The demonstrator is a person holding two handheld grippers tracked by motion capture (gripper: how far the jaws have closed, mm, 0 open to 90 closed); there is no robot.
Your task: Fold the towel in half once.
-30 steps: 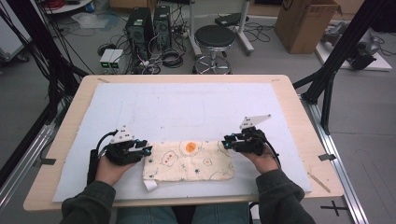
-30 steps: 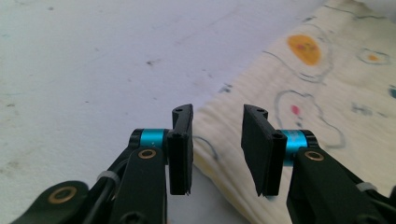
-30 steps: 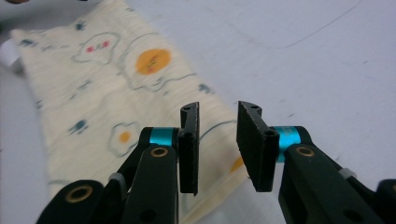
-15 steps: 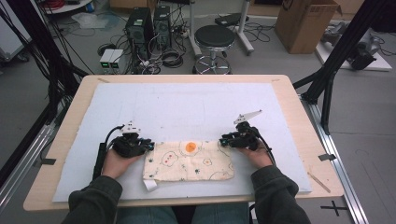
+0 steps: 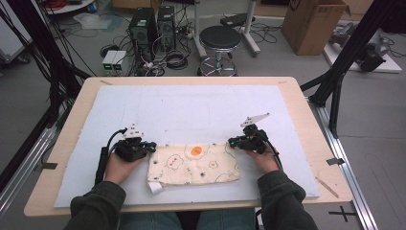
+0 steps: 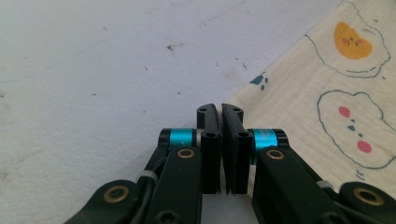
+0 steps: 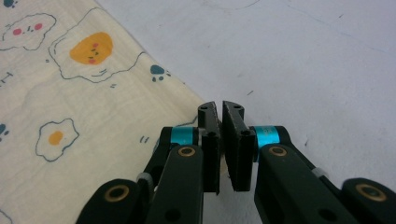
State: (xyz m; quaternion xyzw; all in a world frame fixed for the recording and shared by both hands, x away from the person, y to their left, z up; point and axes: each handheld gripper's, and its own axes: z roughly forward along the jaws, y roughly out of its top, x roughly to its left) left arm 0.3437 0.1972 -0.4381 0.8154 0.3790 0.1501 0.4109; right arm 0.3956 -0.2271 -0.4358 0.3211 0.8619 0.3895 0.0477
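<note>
The cream printed cloth (image 5: pixel 194 164) is laid with its long axis left to right near the front edge of the pale blue-covered wooden desk (image 5: pixel 191 110), much open room being left behind it. Its far corners are gripped by the left gripper (image 5: pixel 151 145) and right gripper (image 5: pixel 231 142), whose jaws have just been closing and are now clenched on the fabric.

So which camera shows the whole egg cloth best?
The high view: the whole cloth lies flat on the white mat between both grippers. The left gripper view shows just one corner; the right gripper view shows another.

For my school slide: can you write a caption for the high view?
Two hand-held grippers, left and right, pinch the far corners of a cream egg-print cloth.
</note>
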